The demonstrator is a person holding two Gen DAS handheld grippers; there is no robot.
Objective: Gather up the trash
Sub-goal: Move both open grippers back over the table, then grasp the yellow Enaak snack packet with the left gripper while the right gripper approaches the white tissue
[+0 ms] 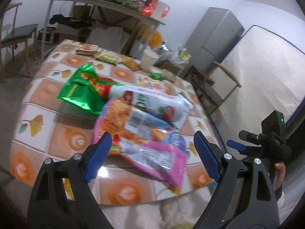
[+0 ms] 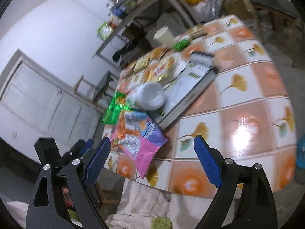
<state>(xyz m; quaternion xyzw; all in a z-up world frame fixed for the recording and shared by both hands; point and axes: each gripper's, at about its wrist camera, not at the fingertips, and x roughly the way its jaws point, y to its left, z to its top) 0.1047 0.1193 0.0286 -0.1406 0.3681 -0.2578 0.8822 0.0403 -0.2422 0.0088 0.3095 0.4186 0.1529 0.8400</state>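
Left tool (image 1: 152, 148) is hovering, jaws apart, straddling the pink snack wrapper (image 1: 152, 150) lying at the surface (image 1: 47, 95) edge, evidently for grasping; right tool (image 2: 152, 158) is waiting, jaws apart, empty.

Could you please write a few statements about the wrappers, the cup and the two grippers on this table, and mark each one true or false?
1. The left hand-held gripper is shut on the pink wrapper. False: its jaws are wide open, and the wrapper lies on the table between them.
2. The green wrapper lies farther from the left gripper than the pink one. True.
3. The paper cup lies on its side. False: it stands upright near the table's far edge.
4. The right hand-held gripper is open and holds nothing. True.
5. The pink wrapper hangs partly over the table's near edge. True, as the right wrist view shows.
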